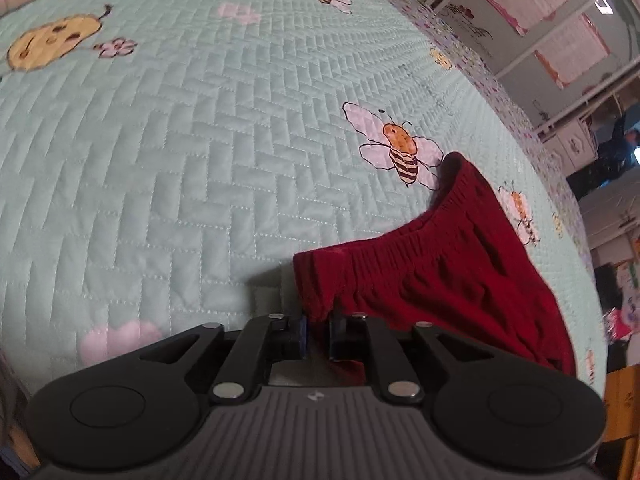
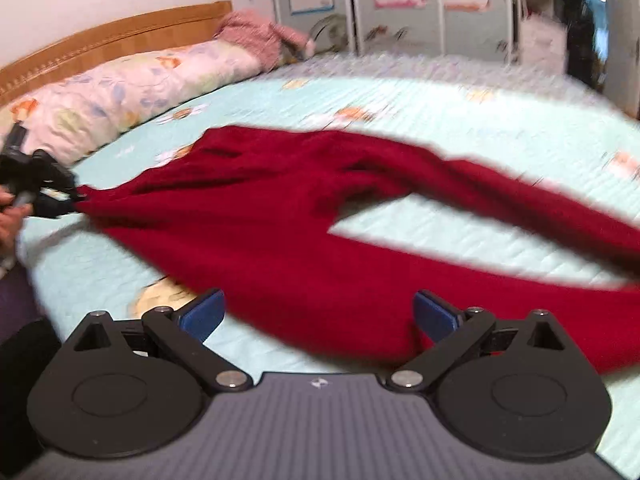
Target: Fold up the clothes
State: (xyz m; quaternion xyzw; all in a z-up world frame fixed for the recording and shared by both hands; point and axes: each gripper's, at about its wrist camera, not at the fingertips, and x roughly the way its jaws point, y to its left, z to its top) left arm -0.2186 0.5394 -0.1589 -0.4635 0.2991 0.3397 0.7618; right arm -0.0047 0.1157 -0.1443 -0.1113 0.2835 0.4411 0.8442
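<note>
Lying spread across the quilt (image 2: 400, 96), the red trousers (image 2: 280, 216) had one leg reaching far right and the other running toward the near right corner; the left gripper (image 1: 318, 334) had its jaws nearly closed, pinching a corner of the elastic waistband (image 1: 400, 236), and from the right wrist view it showed at the far left with a hand (image 2: 10, 216) on it; the right gripper (image 2: 318, 316) stood wide open, holding nothing, the cloth just beyond its blue pads (image 2: 202, 316); pillows (image 2: 120, 84) lined the headboard (image 2: 104, 40).
</note>
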